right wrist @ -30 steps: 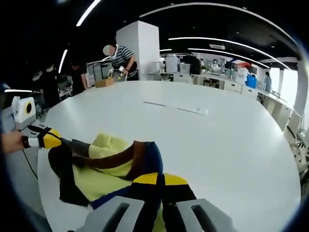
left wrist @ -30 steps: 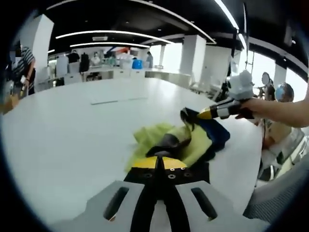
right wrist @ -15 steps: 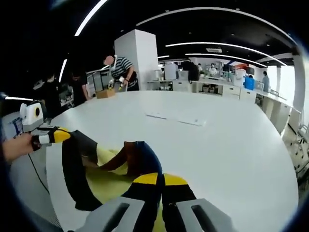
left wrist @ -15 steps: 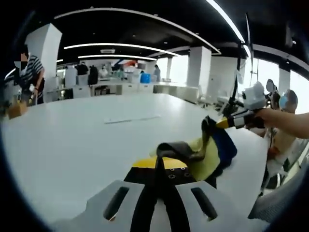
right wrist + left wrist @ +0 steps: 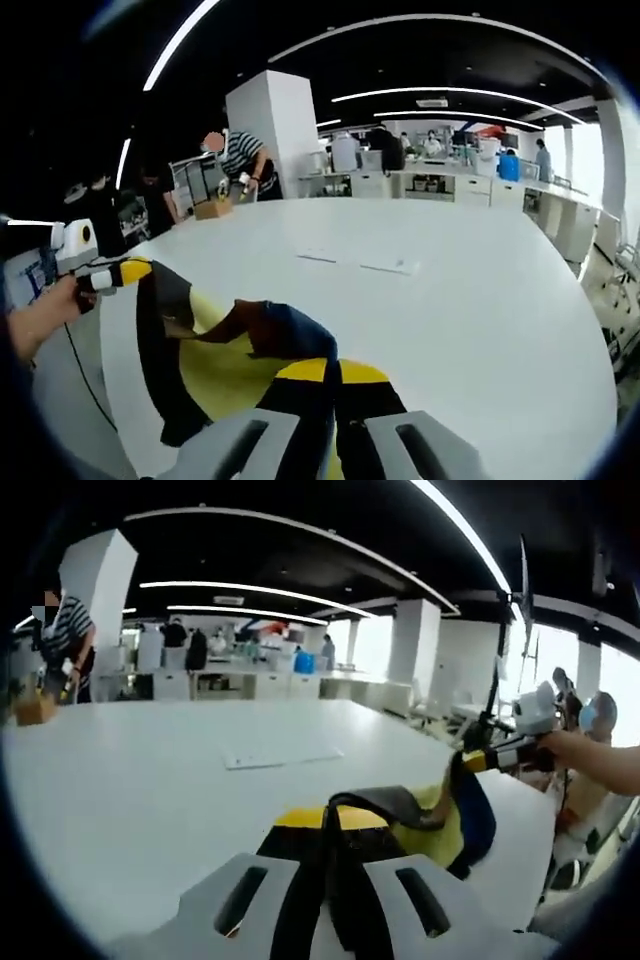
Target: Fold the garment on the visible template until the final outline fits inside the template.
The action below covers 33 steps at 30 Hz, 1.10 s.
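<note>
A yellow, black and blue garment [image 5: 442, 822] hangs stretched between both grippers above the white table [image 5: 140, 780]. My left gripper [image 5: 330, 818] is shut on a dark edge of it. In the left gripper view the right gripper [image 5: 480, 761] comes in from the right, held by a hand and shut on the blue edge. In the right gripper view my right gripper [image 5: 335, 368] is shut on the garment [image 5: 225, 365], and the left gripper [image 5: 133, 271] holds its black side at the left. A faint rectangular template [image 5: 283, 757] lies flat farther out on the table, also seen as the template [image 5: 360, 264].
A person in a striped shirt [image 5: 65, 630] stands by a box at the table's far side. Another person [image 5: 590, 715] sits to the right past the table edge. Desks, pillars and more people fill the back of the room.
Both grippers have risen with the garment. It lay bunched on the table a second ago and now hangs spread between them, off the surface.
</note>
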Each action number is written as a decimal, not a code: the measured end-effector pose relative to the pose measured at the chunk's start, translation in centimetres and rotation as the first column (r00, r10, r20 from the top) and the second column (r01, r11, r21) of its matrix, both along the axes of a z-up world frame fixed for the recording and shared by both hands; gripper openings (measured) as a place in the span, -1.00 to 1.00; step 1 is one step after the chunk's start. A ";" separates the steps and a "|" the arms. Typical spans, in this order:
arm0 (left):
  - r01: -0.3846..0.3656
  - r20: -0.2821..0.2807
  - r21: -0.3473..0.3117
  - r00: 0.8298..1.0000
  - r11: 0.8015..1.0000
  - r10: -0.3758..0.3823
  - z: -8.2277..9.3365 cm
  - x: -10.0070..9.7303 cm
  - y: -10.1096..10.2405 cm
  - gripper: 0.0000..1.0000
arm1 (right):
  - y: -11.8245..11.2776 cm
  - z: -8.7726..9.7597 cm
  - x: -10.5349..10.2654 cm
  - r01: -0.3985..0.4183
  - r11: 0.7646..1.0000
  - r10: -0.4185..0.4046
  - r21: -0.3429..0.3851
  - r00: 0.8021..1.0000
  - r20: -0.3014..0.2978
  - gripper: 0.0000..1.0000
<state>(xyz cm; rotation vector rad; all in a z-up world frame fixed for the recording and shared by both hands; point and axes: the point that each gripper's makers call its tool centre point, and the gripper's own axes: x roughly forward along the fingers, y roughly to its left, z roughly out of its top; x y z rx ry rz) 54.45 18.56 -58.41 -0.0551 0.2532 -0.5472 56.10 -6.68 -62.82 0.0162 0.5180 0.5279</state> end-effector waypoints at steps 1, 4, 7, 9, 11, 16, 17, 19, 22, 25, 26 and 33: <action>-0.002 0.001 0.009 1.000 1.000 0.002 0.2 0.5 0.1 -1.00 | 0.0 0.3 0.4 0.009 1.000 -0.009 0.010 1.000 0.008 -1.00; 0.007 0.017 0.009 1.000 1.000 -0.007 1.0 1.7 0.0 -1.00 | -0.1 0.9 1.4 0.040 0.999 -0.040 0.025 0.999 0.028 -1.00; 0.003 0.040 0.028 0.999 1.000 -0.004 1.6 3.1 0.0 -1.00 | 0.3 1.4 2.6 0.049 0.999 -0.049 0.015 0.998 0.050 -1.00; -0.014 0.058 0.085 0.998 0.996 0.009 1.7 4.0 0.3 -1.00 | 0.5 1.6 3.3 0.046 0.999 -0.046 -0.001 0.997 0.056 -1.00; -0.011 0.069 0.097 0.998 0.995 0.004 1.9 5.1 -0.2 -1.00 | 0.6 1.9 3.9 0.039 0.999 -0.036 -0.033 0.996 0.082 -1.00; -0.026 0.077 0.091 0.997 0.996 0.019 1.7 7.4 -0.5 -1.00 | 0.2 1.9 6.1 0.063 0.995 -0.055 -0.073 0.992 0.113 -1.00; -0.035 0.072 0.091 0.997 0.995 0.028 1.6 7.9 -0.4 -1.00 | 0.1 1.8 6.6 0.070 0.995 -0.062 -0.069 0.991 0.116 -1.00; -0.048 0.068 0.088 0.997 0.995 0.042 1.2 9.0 -0.3 -1.00 | -0.1 1.5 7.6 0.081 0.995 -0.074 -0.059 0.991 0.114 -1.00; -0.075 0.042 0.086 0.997 0.993 0.072 0.0 11.0 0.1 -1.00 | -0.5 0.5 9.6 0.099 0.994 -0.093 -0.053 0.990 0.105 -1.00; -0.117 0.008 0.107 0.993 0.987 0.116 -1.5 12.4 0.5 -1.00 | -0.4 -0.3 10.6 0.111 0.993 -0.108 -0.035 0.990 0.092 -1.00; -0.110 0.018 0.116 0.994 0.987 0.108 -1.6 12.8 0.3 -1.00 | -0.5 -0.9 11.1 0.120 0.992 -0.117 -0.029 0.990 0.077 -1.00; -0.105 0.010 0.125 0.994 0.987 0.105 -4.3 15.9 -0.8 -1.00 | -0.8 -4.0 13.6 0.140 0.990 -0.138 -0.035 0.989 0.047 -1.00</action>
